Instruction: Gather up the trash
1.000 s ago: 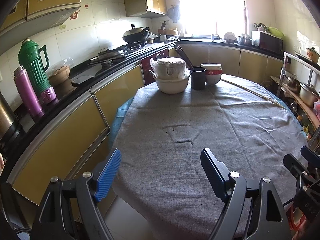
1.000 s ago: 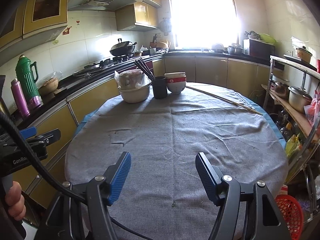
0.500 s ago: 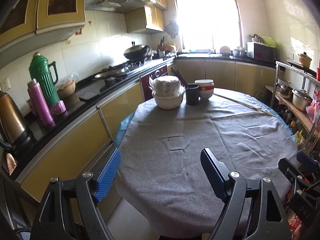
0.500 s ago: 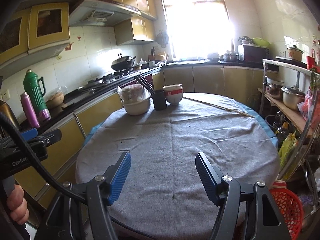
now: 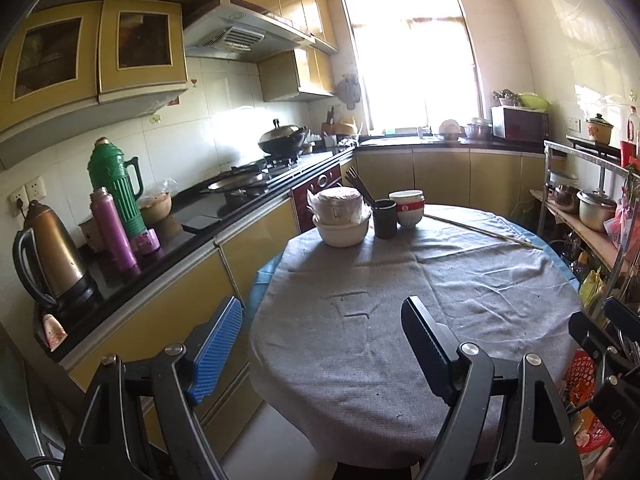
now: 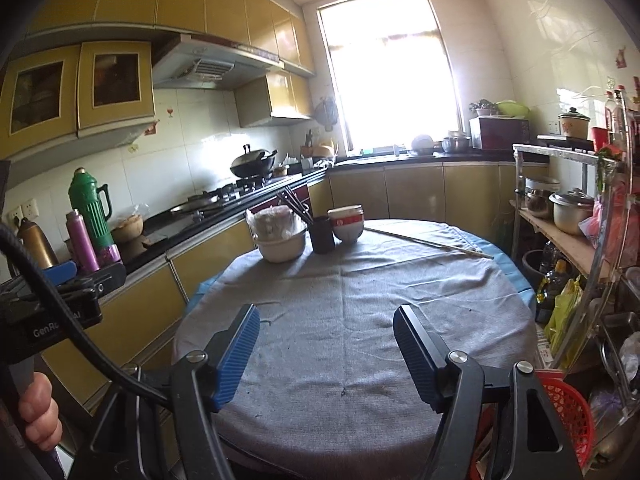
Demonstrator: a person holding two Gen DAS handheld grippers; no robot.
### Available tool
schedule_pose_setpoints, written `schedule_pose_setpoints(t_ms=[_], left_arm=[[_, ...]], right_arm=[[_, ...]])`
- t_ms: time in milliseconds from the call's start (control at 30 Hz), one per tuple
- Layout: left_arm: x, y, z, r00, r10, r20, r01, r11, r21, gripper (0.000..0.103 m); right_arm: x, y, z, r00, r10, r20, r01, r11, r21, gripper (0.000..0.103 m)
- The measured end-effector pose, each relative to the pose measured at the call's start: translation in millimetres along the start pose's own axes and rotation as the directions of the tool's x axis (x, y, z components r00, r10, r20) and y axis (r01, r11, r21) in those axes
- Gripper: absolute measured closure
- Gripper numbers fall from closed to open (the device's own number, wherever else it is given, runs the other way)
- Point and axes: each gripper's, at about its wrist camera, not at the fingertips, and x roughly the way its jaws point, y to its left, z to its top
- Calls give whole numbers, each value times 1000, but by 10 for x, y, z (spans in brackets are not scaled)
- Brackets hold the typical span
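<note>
Kitchen: yellow cabinets, bright window at the far end, round table (image 6: 360, 320) under a grey cloth taking up the middle.
Left gripper (image 5: 320, 356): jaws wide apart, nothing between them, hanging off the near edge of the table.
Right gripper (image 6: 326, 354): jaws apart and empty too; they've just been opening a bit more, with only cloth showing in the gap.
What changed: compared with a second ago both views have pulled back and risen. The table edge now sits further off, and floor and more of the ceiling show up. Looks like the person stepped away from the table.
What that means: judging by this, the tabletop part is likely done, or nothing was grabbed here. No trash is visible on the cloth, just a few dark specks too small to identify.
Red basket (image 6: 568, 412): on the floor just right of the right gripper, below the shelf rack (image 6: 568, 240). Probably where trash goes or comes from, but its contents can't be made out.
Far side of table: covered bowl (image 5: 342, 220), dark cup with chopsticks (image 5: 384, 218) and stacked bowls (image 5: 408, 208), well away from both grippers and not trash-looking.
</note>
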Motion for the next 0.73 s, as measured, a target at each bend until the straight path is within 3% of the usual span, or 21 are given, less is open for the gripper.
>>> schedule_pose_setpoints(t_ms=[200, 400, 600, 733], left_arm=[[-62, -6, 25, 1000, -10, 20, 10, 1000, 3, 20], [25, -20, 26, 1000, -6, 9, 6, 1000, 17, 20], [248, 1, 134, 1000, -4, -13, 4, 1000, -18, 20], [632, -29, 178, 997, -50, -62, 47, 998, -52, 20]], right_arm=[[-115, -25, 13, 999, -16, 36, 16, 1000, -2, 28], [12, -60, 48, 1000, -12, 13, 12, 1000, 12, 28], [236, -58, 177, 1000, -13, 1, 13, 1000, -10, 28], [527, -142, 230, 1000, -12, -27, 11, 1000, -19, 23]])
